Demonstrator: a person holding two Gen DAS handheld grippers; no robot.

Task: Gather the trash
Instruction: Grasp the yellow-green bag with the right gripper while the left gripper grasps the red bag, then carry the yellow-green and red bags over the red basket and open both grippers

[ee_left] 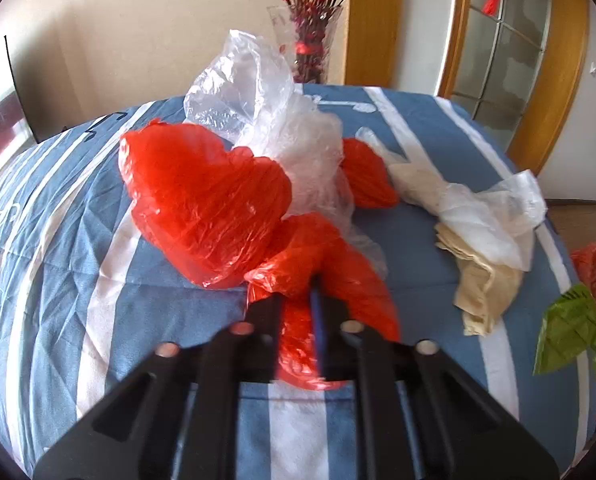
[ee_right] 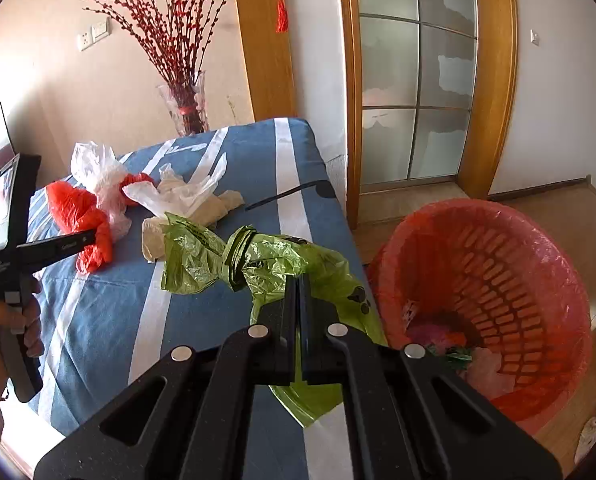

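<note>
A red plastic bag [ee_left: 206, 200] lies crumpled on the blue-and-white striped bed [ee_left: 58, 280], tangled with a clear plastic bag [ee_left: 254, 96]. My left gripper [ee_left: 298, 300] is shut on a fold of the red bag; it also shows in the right wrist view [ee_right: 94, 236]. A green plastic bag [ee_right: 266, 264] lies near the bed's right edge. My right gripper [ee_right: 298, 284] is shut on the green bag. A red laundry-style trash basket [ee_right: 498, 280] lined with a red bag stands on the floor right of the bed.
A white bag and beige crumpled paper [ee_left: 482, 248] lie on the bed between the red and green bags. A glass vase with red branches [ee_right: 186, 108] stands behind the bed. A wood-framed glass door [ee_right: 414, 80] is at the right.
</note>
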